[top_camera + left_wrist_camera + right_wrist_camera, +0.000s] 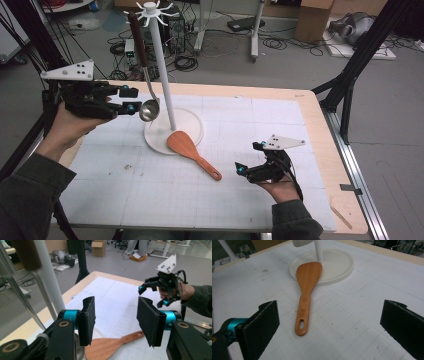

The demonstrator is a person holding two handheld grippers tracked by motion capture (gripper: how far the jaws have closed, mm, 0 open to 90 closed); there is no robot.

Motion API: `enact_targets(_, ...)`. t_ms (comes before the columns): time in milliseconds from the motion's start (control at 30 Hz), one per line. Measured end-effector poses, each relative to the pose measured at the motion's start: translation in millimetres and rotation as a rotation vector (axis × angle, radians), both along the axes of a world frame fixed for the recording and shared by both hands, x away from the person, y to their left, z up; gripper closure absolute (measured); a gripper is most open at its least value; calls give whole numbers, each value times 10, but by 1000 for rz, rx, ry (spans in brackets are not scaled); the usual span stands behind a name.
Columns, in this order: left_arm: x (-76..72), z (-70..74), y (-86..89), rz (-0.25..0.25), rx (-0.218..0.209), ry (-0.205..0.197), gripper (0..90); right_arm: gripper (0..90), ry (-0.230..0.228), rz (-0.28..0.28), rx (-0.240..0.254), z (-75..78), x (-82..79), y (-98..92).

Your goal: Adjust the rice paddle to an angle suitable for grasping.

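Lying flat on the white gridded mat [250, 150], the flat orange-brown wooden spatula [306, 287] rested its rounded blade on the white round stand base [337, 270], its holed handle pointing toward the right gripper [329, 322], whose fingers stood wide apart and empty. The left gripper [116, 317] hung half open, holding nothing, near the hanging steel ladle [148, 109].

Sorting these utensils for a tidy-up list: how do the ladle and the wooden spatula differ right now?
The ladle hangs upright from a hook on the white stand; the spatula lies flat on the table, its blade on the stand's round base. The ladle has a shiny metal bowl and a dark handle; the spatula is one piece of orange-brown wood with a hole in its handle end. Neither is gripped; both are long-handled kitchen tools.
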State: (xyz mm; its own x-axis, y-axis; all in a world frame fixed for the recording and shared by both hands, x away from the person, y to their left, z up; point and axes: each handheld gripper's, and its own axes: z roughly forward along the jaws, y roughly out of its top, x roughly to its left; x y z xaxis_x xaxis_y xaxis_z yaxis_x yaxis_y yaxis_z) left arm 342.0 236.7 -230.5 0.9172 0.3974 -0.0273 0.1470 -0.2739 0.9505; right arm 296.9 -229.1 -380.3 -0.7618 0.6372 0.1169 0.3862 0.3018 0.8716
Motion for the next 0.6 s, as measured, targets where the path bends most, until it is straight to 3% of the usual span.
enact_targets(600, -248, -541, 67, 31, 2, 38, 336, 12, 56, 58, -73, -158, 203, 440)
